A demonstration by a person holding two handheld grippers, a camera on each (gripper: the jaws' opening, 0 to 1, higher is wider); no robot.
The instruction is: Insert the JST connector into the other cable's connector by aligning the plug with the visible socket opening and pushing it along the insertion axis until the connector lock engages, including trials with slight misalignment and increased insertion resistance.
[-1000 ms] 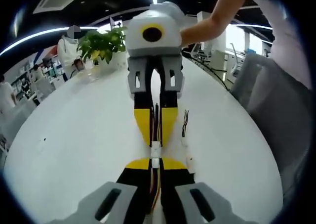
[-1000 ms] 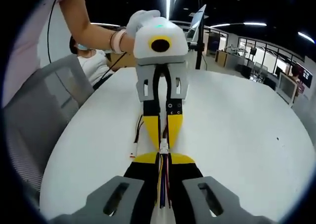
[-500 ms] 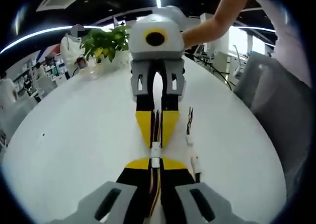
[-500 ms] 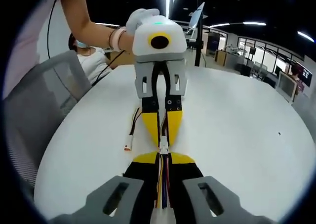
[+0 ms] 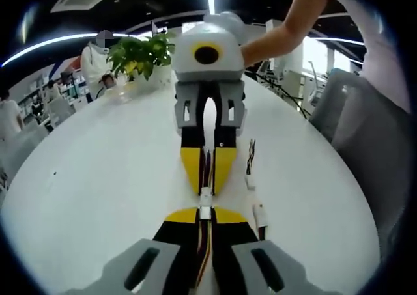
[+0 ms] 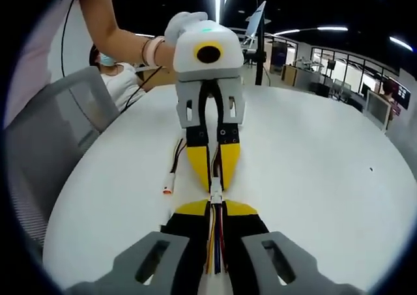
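Compared with a second ago, little has changed: both grippers remain tip to tip and the white connectors remain joined. The left gripper [image 5: 205, 218] is closed on its plug [image 5: 204, 213]; the right gripper [image 6: 215, 207] is closed on its socket [image 6: 215, 193], their multicoloured wires trailing back between the jaws. The joined pair hangs above the white tabletop [image 5: 98, 178], near its middle. A spare cable [image 6: 174, 171] lies on the tabletop just beside the grippers, toward the person's edge.
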